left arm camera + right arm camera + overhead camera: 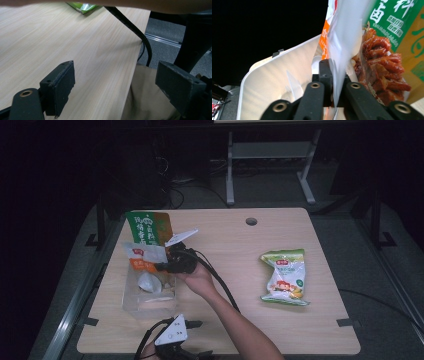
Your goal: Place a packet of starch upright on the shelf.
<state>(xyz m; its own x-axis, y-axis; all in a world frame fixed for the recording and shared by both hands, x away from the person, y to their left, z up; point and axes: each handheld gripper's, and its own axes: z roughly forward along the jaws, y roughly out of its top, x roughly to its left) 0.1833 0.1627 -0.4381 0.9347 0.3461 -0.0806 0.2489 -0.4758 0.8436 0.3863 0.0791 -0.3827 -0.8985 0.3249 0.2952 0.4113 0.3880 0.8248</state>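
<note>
Packing of snacks into the clear box (pixel 131 295) looks partly done. Tall green packet (pixel 149 227) already standing at the far end of the box, upright, leaning on nothing that can be made out. Orange packet (pixel 142 257) held upright just in front of the green one, over the box's far half, its lower edge hard to place against the box floor. Right gripper (pixel 162 266) reaching in from the box's right side, jaws nearly together on the packet's thin white edge – pinching it, by the look of the right gripper view, where the film (pixel 342 37) runs straight up between the pads. Left gripper (pixel 200 338) resting just beyond the box's near end, at the table's front edge, jaws wide apart with nothing between them.

Left to do, judging by the layout: setting the orange packet down and letting go, then fetching the green-and-white bag (pixel 285 277) lying flat well to the right of the box.

Room for moving – plenty of bare table (pixel 240 320) between the box and that bag. Tighter inside the box: green packet close behind, box wall just beside the jaws. Cable (pixel 220 285) trailing from the right gripper toward the near right of the box, worth keeping away from its rim.
</note>
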